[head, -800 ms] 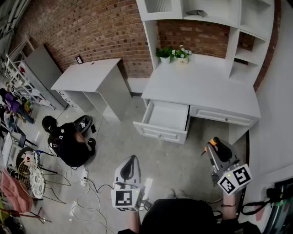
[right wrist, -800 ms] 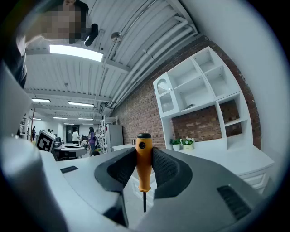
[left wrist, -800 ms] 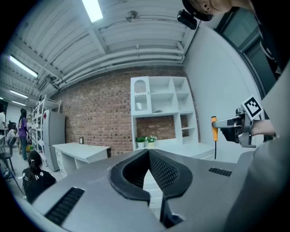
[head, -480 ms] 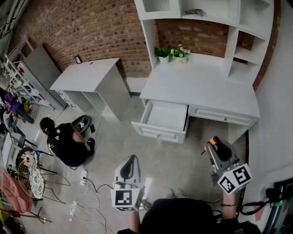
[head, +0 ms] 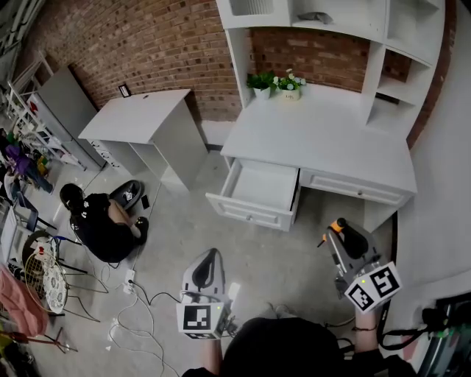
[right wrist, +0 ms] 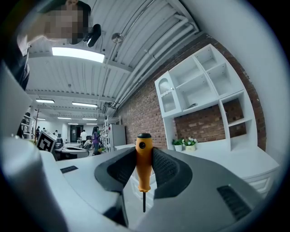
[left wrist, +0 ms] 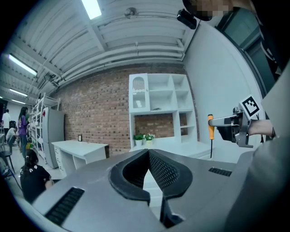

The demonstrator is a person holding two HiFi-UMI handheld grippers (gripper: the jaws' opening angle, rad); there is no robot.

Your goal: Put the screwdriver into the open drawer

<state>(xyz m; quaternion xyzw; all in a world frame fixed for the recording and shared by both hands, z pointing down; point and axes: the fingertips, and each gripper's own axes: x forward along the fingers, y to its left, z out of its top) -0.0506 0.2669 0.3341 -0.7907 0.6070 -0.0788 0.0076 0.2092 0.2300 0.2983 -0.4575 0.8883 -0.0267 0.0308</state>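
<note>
right gripper [head: 338, 227], lower right of head view, clamped on the orange-handled screwdriver [right wrist: 143, 165], upright, shaft down. left gripper [head: 210, 259], lower centre, jaws together on nothing. open drawer [head: 249, 214] at mid-frame, well apart from both.

Main surface [head: 324, 136] stands against the brick wall [head: 147, 44], with the shelf unit [head: 331, 18] on top of it. Two potted plants [head: 277, 83] sit at its rear left. The open drawer [head: 254, 193] projects from its left front, and a closed drawer [head: 357, 188] lies beside it on the right. A second surface [head: 136, 118] stands further left, with a seated person [head: 99, 224] on the floor [head: 280, 258] before it. Both tools are before the drawers, well apart from them. The left tool [head: 211, 255] is to the left. The right tool [head: 335, 227] is to the right, with the screwdriver [right wrist: 144, 165] upright between its jaws.
</note>
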